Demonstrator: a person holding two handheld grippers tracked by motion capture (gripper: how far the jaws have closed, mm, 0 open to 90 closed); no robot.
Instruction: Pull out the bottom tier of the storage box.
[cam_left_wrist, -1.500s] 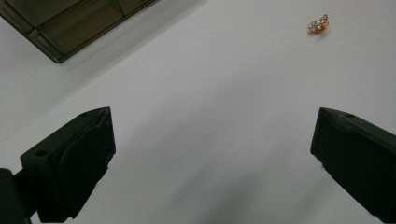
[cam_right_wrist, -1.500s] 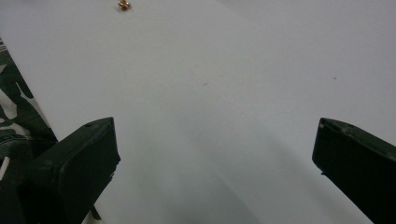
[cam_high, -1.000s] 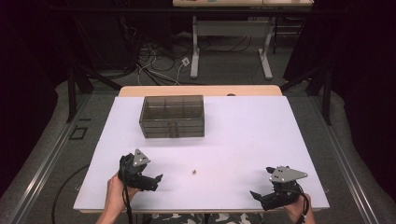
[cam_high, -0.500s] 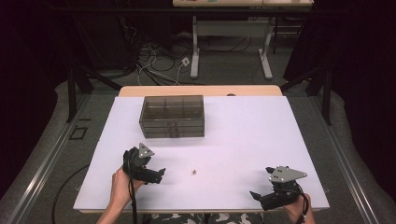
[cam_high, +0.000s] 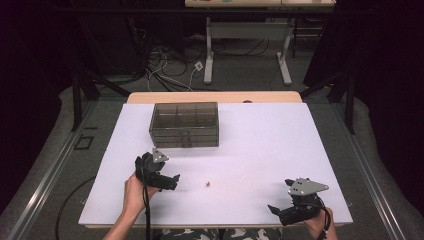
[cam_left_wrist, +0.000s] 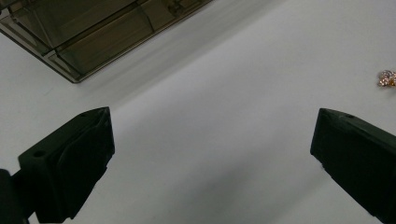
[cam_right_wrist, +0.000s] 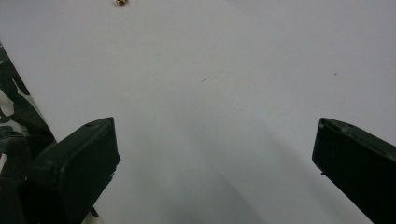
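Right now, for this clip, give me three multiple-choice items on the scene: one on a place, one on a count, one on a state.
1. Where does the small gold trinket lie?
A. inside the box
B. on the white table top, between the two hand-held grippers
C. in the right hand-held gripper

2. How many smoky plastic boxes stand on the table?
A. one
B. two
C. three

3. How do the jaws of the left hand-held gripper stand?
A. shut on the trinket
B. shut on nothing
C. wide apart, with nothing between them

Answers:
1 B, the high view shows it on bare table between them.
2 A, a single box sits near the far edge.
3 C, the left gripper view shows bare table between its jaws.
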